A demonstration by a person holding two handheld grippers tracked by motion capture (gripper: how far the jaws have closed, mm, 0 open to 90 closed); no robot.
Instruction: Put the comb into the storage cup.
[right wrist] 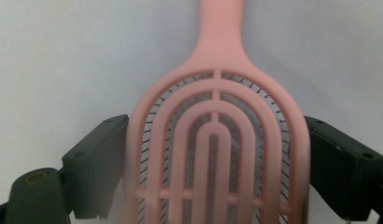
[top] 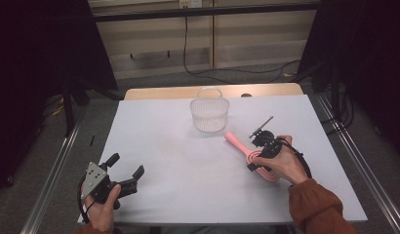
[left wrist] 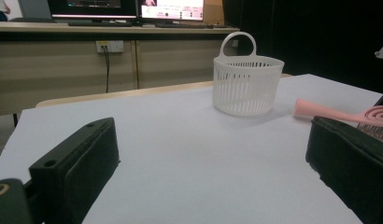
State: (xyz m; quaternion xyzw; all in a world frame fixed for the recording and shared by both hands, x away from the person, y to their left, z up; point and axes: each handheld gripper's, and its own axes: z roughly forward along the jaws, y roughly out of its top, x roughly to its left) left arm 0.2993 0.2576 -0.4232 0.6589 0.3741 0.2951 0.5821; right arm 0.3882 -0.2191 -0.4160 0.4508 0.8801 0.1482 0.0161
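Note:
A pink hairbrush (top: pixel 234 140) lies on the white table (top: pixel 178 161), right of centre, its handle toward the white slatted basket (top: pixel 209 114). My right gripper (top: pixel 254 158) sits over the brush head. In the right gripper view the two black jaws stand against both sides of the brush head (right wrist: pixel 217 93), so my right gripper (right wrist: pixel 217 140) is shut on it. My left gripper (top: pixel 126 165) rests at the front left, open, with nothing between its jaws. In the left gripper view my left gripper (left wrist: pixel 213 154) faces the basket (left wrist: pixel 245 88) and the brush (left wrist: pixel 320 111).
The basket stands upright near the table's far edge, handle up. A wooden strip (top: pixel 164 91) borders the far side of the table. Dark curtains and metal rails flank it, and cables (top: pixel 227 73) trail on the floor behind.

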